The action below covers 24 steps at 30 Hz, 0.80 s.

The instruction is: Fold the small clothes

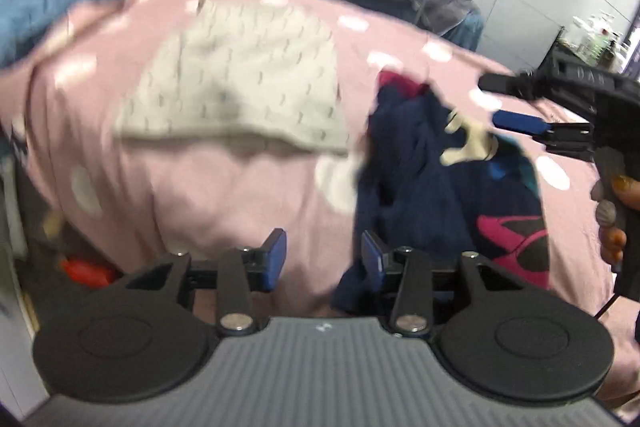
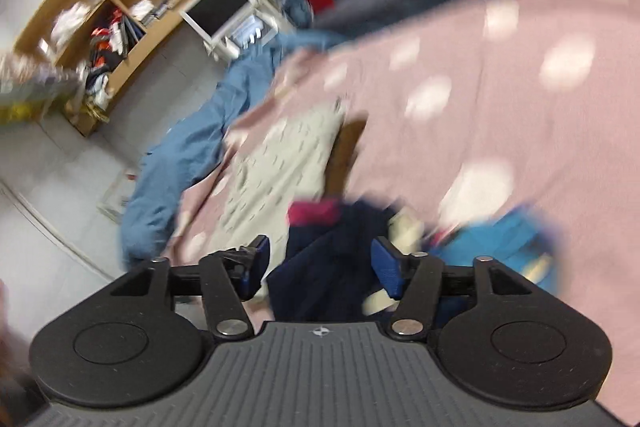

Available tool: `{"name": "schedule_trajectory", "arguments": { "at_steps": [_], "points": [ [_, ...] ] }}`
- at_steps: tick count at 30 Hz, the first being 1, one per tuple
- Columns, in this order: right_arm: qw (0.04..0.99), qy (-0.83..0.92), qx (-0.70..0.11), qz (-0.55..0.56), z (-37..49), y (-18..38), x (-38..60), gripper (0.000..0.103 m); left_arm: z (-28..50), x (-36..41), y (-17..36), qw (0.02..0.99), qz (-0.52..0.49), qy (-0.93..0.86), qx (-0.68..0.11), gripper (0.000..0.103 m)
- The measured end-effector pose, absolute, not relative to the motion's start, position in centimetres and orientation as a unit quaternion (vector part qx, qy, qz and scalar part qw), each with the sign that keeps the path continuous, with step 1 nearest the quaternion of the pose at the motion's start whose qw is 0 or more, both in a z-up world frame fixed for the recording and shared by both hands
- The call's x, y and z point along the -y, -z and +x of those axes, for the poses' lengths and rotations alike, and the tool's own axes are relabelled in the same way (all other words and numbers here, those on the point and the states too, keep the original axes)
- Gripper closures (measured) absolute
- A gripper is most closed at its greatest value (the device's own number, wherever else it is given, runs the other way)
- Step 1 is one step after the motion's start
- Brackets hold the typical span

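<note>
Hovering open: left gripper (image 1: 323,259), right gripper (image 2: 318,265) over navy garment (image 1: 416,187).

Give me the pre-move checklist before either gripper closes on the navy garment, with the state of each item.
1. Left gripper open: ok, jaws apart.
2. Right gripper open: ok, jaws apart.
3. Both free of cloth: ok, nothing clamped, though the navy garment lies against the left gripper's right pad.
4. Navy garment flat for folding: not ok, it lies crumpled on the pink dotted cover.
5. Folding space kept free: not ok, the cream patterned cloth lies just left of it.
6. Which edge or hem to take: cannot tell, both views are blurred.
</note>
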State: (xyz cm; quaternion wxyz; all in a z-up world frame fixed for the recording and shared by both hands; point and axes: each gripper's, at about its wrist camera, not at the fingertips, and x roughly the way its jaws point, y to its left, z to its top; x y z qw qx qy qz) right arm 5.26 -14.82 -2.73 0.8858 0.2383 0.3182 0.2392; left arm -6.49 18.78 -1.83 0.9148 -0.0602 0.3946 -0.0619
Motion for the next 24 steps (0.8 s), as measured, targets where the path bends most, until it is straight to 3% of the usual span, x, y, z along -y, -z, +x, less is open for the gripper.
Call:
{"name": "schedule_trajectory", "arguments": {
  "at_steps": [1,3,4,5,9,13,14,15,17,18,22,24],
  "points": [
    [0.892,-0.239,-0.306,0.232,4.6,2.3,15.8,0.007,-6.4,-18.1,1.2,0.916,-0.054,0.082,-0.39,0.063],
    [0.902,-0.233,-0.3,0.203,3.7,1.9,16.9,0.02,-6.3,-16.2,0.3,0.91,-0.055,0.139,-0.387,0.064],
    [0.908,-0.226,-0.305,0.177,3.5,1.8,16.9,0.039,-6.2,-15.0,0.1,0.907,-0.051,0.165,-0.384,0.064],
    [0.913,-0.22,-0.309,0.152,3.4,1.9,16.7,0.051,-5.9,-13.6,0.3,0.904,-0.041,0.183,-0.383,0.064],
    [0.909,-0.231,-0.326,0.115,3.4,3.4,15.8,0.051,-4.7,-9.4,2.4,0.9,0.021,0.184,-0.395,0.064],
    [0.908,-0.215,-0.346,0.1,3.9,5.3,15.5,0.052,-5.3,-10.8,4.5,0.906,0.046,0.121,-0.402,0.063],
    [0.906,-0.213,-0.35,0.108,3.9,5.6,15.7,0.052,-5.3,-11.5,5.0,0.907,0.042,0.117,-0.403,0.059],
    [0.904,-0.211,-0.354,0.115,4.0,6.0,15.9,0.052,-5.1,-12.2,5.4,0.906,0.039,0.107,-0.407,0.045],
    [0.903,-0.207,-0.358,0.121,4.2,6.4,15.5,0.05,-5.0,-13.3,6.3,0.905,0.03,0.09,-0.416,0.032],
    [0.901,-0.209,-0.359,0.121,4.2,6.5,15.4,0.048,-4.6,-14.1,6.6,0.904,0.01,0.094,-0.418,0.032],
    [0.898,-0.22,-0.357,0.131,4.1,6.4,15.0,0.024,-4.4,-15.7,7.1,0.896,-0.043,0.1,-0.43,0.028],
    [0.901,-0.22,-0.34,0.154,3.5,5.7,15.7,0.022,-4.3,-16.0,6.9,0.894,-0.052,0.101,-0.434,0.028]
  ]
}}
